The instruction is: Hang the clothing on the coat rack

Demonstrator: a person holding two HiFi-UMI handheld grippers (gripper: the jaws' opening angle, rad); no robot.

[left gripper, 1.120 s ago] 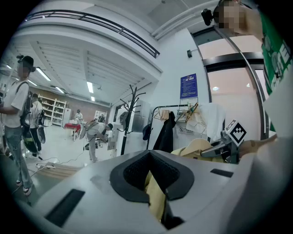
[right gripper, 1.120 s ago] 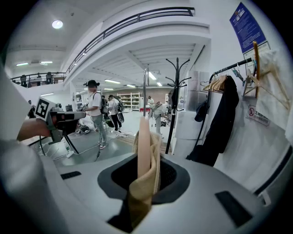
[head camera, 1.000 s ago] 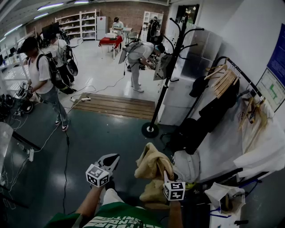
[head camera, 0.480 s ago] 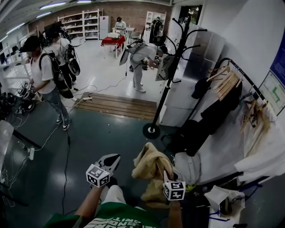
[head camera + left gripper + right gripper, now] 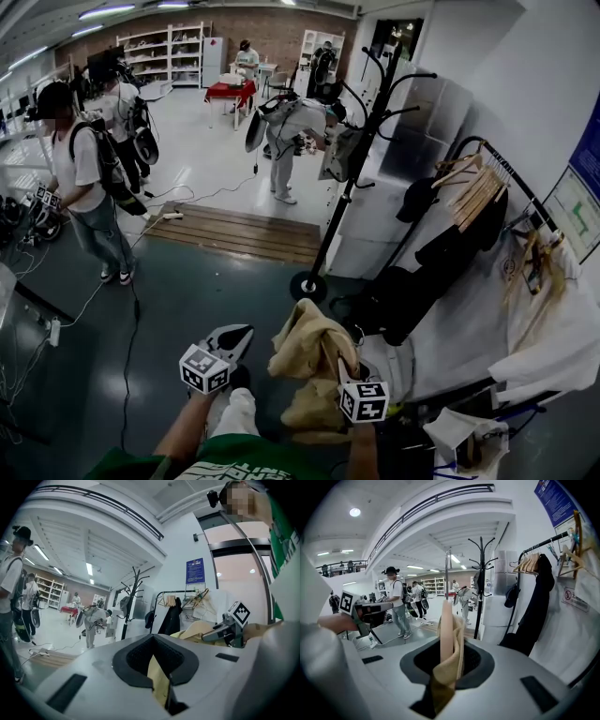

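Note:
A tan garment (image 5: 309, 352) hangs bunched between my two grippers, low in the head view. My right gripper (image 5: 351, 372) is shut on a fold of it, and that fold stands up out of the jaws (image 5: 449, 641). My left gripper (image 5: 234, 336) sits to the garment's left, with a thin strip of tan fabric (image 5: 158, 681) pinched in its jaws. The black coat rack (image 5: 349, 178) stands ahead on a round base (image 5: 307, 286), a grey item on one hook. The rack also shows in the left gripper view (image 5: 129, 606) and the right gripper view (image 5: 480, 597).
A clothes rail (image 5: 483, 155) with wooden hangers and dark coats lines the white wall at right. A wooden platform (image 5: 239, 230) lies ahead on the floor. One person (image 5: 80, 178) stands left, another (image 5: 286, 131) bends near the rack. A cable (image 5: 131, 319) trails across the floor.
The garment has lifted a little and bunched higher between the grippers. The head view has shifted, so the rack base sits lower and further left. Both grips are unchanged.

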